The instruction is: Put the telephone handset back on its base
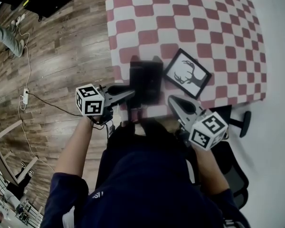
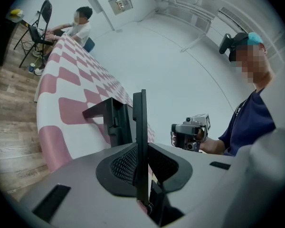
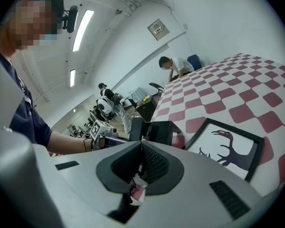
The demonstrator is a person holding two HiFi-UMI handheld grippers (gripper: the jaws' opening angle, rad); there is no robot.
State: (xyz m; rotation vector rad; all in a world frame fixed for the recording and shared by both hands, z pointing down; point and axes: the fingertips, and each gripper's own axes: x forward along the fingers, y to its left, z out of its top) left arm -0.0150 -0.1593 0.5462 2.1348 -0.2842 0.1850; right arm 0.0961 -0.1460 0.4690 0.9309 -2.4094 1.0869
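The black telephone base (image 1: 152, 77) stands at the near edge of the checked table; it also shows in the left gripper view (image 2: 111, 121) and the right gripper view (image 3: 159, 131). My left gripper (image 1: 131, 93) is at the base's left side. Its jaws (image 2: 138, 148) are shut on a thin black upright piece (image 2: 139, 113), which looks like the handset seen edge-on. My right gripper (image 1: 172, 100) hovers just off the table's near edge, right of the base. Its pads (image 3: 142, 148) meet with nothing between them.
A black-framed picture of an antlered creature (image 1: 186, 73) lies right of the base. The red-and-white checked cloth (image 1: 190, 18) covers the table. A black chair (image 1: 235, 172) is behind my right arm. A cable and power strip (image 1: 25, 96) lie on the wooden floor to the left.
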